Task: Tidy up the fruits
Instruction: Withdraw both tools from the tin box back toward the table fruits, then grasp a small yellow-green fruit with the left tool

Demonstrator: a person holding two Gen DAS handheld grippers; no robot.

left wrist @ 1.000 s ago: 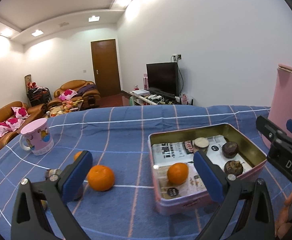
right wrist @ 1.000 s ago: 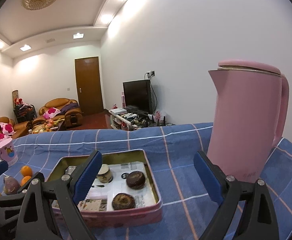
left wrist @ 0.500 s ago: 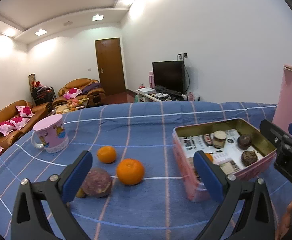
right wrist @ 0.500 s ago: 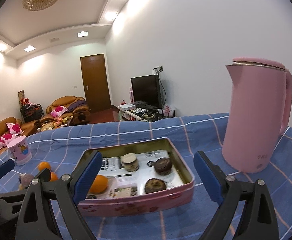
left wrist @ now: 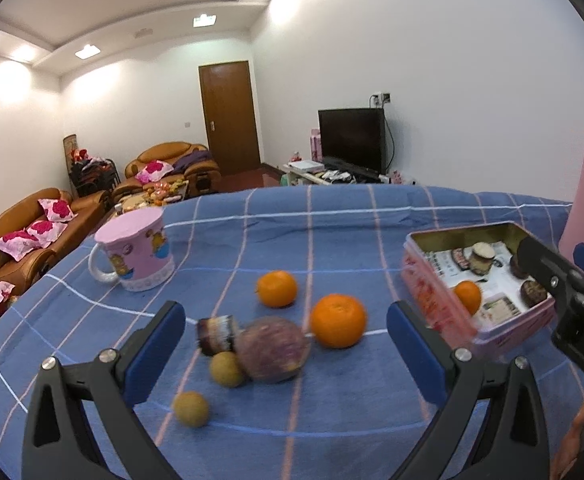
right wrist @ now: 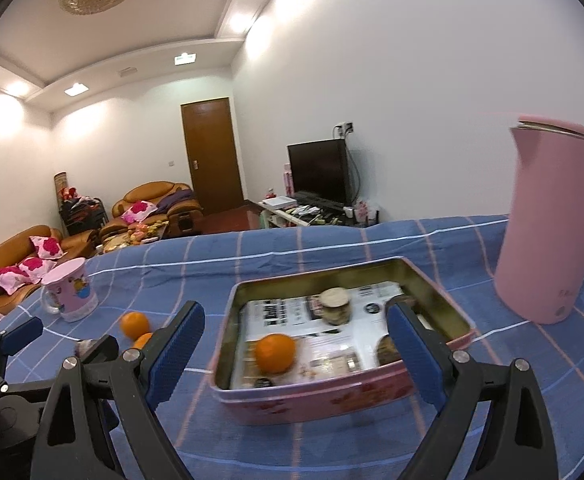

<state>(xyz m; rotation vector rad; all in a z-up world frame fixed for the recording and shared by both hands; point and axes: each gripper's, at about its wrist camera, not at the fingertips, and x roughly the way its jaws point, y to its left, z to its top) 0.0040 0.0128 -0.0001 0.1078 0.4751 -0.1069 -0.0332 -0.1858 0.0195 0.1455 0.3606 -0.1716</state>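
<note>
While the blue checked cloth (left wrist: 331, 232) spreads wide across the table, the tall pink kettle (right wrist: 551, 224) stands upright on its right-hand side, well apart from the loose fruit. Next down in size, the pink tin (right wrist: 311, 396) sits open between kettle and fruit, lined with printed paper. Inside it one orange (right wrist: 275, 353) lies near the front left corner, with a small jar (right wrist: 335, 306) towards the back and a couple of dark round pieces (left wrist: 533, 293) on the right side. Over on the left, the pink mug (left wrist: 138, 254) stands upright, handle turned to the left. And now the grippers: the left gripper (left wrist: 286, 344) hangs spread wide over the loose pile, nothing between its blue pads (left wrist: 154, 354), touching nothing. The right gripper (right wrist: 295, 350) is likewise released, pads apart in front of the tin, gripping nothing. Down on the cloth, a purple fruit (left wrist: 274, 350) lies in the middle of the pile, a big orange (left wrist: 337, 321) just beside it on the right, a smaller orange (left wrist: 276, 288) a little behind. A small dark jar (left wrist: 216, 335) lies tipped on its side just left of the purple fruit. Smallest of all, two tan round fruits (left wrist: 227, 368) sit in front, one tucked against the purple fruit, the other nearer the camera.
</note>
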